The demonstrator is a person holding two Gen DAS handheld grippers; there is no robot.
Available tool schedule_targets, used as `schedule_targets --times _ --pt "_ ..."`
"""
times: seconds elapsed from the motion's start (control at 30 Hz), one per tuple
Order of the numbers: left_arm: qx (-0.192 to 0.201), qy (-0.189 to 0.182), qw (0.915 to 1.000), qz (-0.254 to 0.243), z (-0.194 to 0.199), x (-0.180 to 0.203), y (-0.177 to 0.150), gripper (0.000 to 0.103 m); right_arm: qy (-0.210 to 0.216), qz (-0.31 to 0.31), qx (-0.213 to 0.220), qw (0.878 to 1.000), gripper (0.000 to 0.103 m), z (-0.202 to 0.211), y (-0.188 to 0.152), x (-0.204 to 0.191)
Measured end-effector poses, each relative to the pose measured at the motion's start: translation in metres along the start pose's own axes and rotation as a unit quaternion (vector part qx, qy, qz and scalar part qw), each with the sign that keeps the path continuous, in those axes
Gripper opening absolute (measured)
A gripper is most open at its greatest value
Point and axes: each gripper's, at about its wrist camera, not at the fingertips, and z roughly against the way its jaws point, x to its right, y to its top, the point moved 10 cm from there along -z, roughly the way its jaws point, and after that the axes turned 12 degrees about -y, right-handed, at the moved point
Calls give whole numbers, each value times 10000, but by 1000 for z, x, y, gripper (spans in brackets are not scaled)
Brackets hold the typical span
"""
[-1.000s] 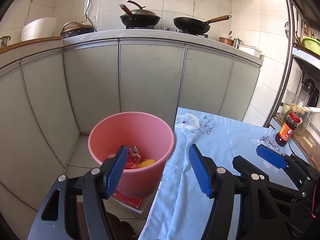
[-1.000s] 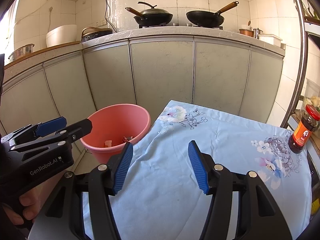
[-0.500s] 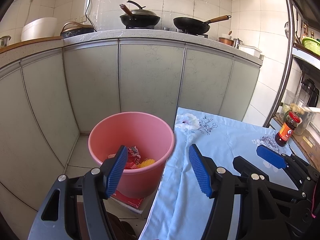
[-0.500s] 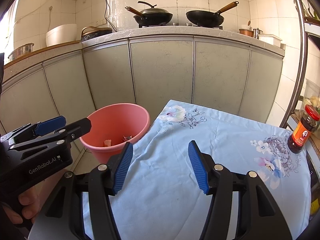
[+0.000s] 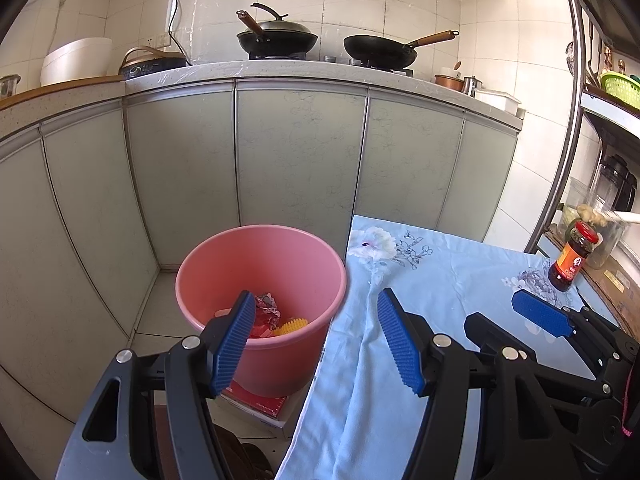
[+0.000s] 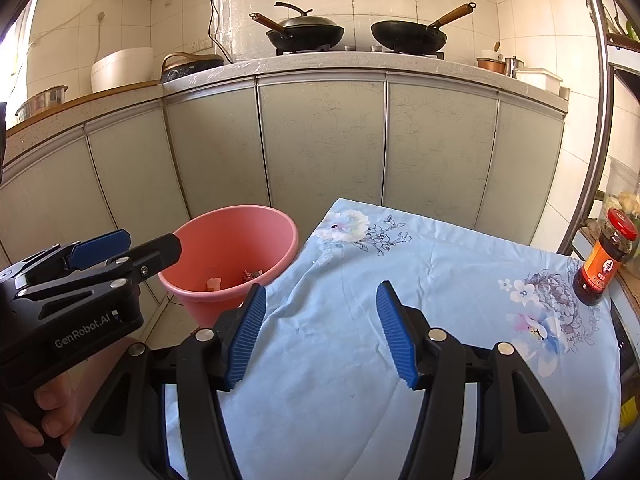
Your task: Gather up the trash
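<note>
A: Almost nothing has shifted since the earlier frames; the right view has crept a touch so the pink bucket (image 6: 230,256) sits slightly lower-left, and both tools hang where they were

B: Are they carrying anything?

A: No. The left tool (image 5: 316,338) has its blue pads spread wide with nothing between them, poised above the near rim of the bucket. The right tool (image 6: 320,334) is equally spread, empty, over the floral blue tablecloth (image 6: 400,300)

B: And the trash?

A: Crumpled red wrappers and a yellow ridged piece (image 5: 294,325) lie at the bottom of the bucket, which stands on the floor just beside the table's left edge. I see no loose litter on the cloth, only a red-capped sauce jar (image 6: 604,262) at the far right corner

B: So what now?

A: Probably the drop is finished. I'd scan the cloth before reaching, stay clear of the jar, and keep the pads apart until something is squarely between them

B: Hand pose?

A: Both tools are held level, pointing forward at the cabinets, left one beside the right
</note>
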Motion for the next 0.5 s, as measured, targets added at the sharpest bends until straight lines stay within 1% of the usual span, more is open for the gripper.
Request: schedule_targets --times 0.5 --pt "-12 -7 10000 1 -1 1 -1 63 0 5 -8 10000 58 1 -3 3"
